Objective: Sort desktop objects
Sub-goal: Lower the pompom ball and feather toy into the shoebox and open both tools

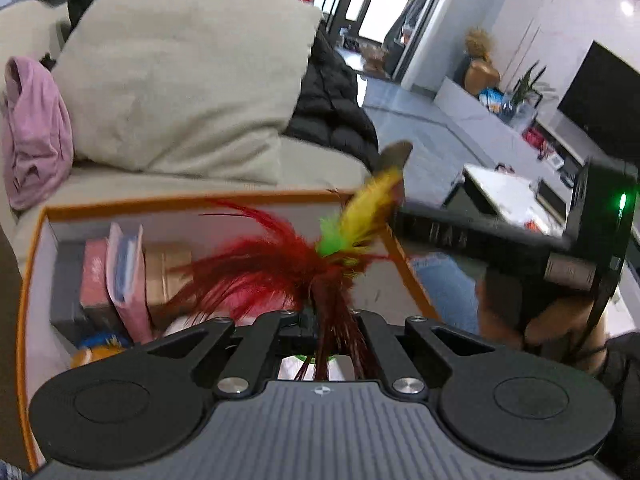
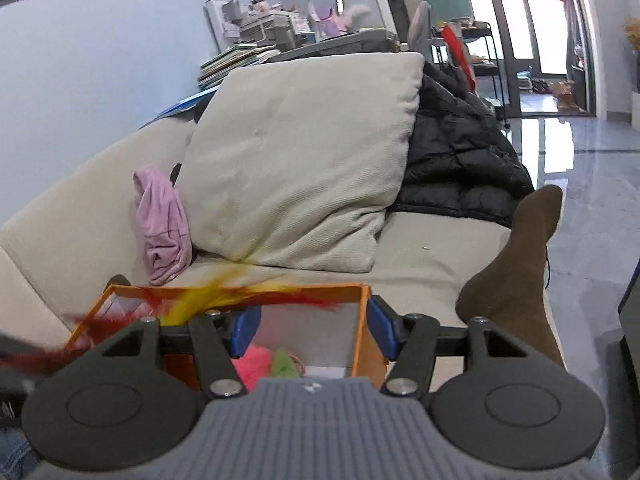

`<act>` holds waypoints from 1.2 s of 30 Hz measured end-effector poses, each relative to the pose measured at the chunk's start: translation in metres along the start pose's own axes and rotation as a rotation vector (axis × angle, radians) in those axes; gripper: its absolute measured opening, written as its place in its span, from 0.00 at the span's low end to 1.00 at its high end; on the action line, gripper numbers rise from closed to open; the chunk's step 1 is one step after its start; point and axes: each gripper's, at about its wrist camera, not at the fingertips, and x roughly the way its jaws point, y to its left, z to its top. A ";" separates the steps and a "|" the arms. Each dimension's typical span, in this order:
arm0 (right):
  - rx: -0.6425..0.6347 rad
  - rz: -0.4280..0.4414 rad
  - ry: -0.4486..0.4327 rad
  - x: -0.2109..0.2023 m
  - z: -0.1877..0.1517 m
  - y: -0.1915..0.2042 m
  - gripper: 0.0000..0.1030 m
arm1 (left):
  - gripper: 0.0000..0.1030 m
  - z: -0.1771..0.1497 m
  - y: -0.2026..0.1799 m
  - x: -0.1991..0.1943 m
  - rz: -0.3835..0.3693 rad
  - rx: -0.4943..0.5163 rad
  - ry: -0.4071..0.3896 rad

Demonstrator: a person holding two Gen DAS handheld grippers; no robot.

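Feather toy (image 1: 304,264): red, green and yellow plumes, fanning up and blurring at the tips. Its dark red quills are running down between the fingers of the left gripper (image 1: 326,330), which is pinching them tight. The plumes are hanging over the open orange-rimmed box (image 1: 36,248).

Box, left wrist view: white inside walls showing, with a grey block, pink and blue booklets (image 1: 120,272) and a tan roll (image 1: 168,276) standing along the left side. Something blue and orange is lying at the lower left, too blurred to name.

Box, right wrist view: its orange right wall (image 2: 362,332) is sitting between the blue pads (image 2: 382,330) of the right gripper (image 2: 312,330), whose fingers are spreading wide, one pad inside the box and one outside. Whether the outer pad is touching the wall I cannot tell. Pink fluff (image 2: 252,364) and a green piece (image 2: 284,364) are showing at the bottom here only. The feathers are streaking across the far rim.

Surroundings: the box is resting on a beige sofa (image 2: 420,240) near a large cushion (image 2: 304,160), a pink garment (image 2: 164,224) and a black jacket (image 2: 460,152). A brown-socked foot (image 2: 516,256) is lying right of the box.
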 end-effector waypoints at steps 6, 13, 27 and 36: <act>0.010 0.004 -0.003 -0.001 0.000 -0.003 0.59 | 0.01 -0.019 0.000 0.020 0.013 0.006 0.091; -0.005 0.014 0.001 -0.001 -0.002 -0.001 0.59 | 0.01 -0.030 0.011 0.031 0.123 0.018 0.164; -0.005 0.027 -0.017 -0.003 -0.003 -0.002 0.59 | 0.01 -0.030 0.007 0.011 0.120 0.060 0.147; 0.023 0.019 -0.048 -0.007 -0.001 -0.008 0.58 | 0.01 0.015 -0.021 0.018 0.062 0.130 0.053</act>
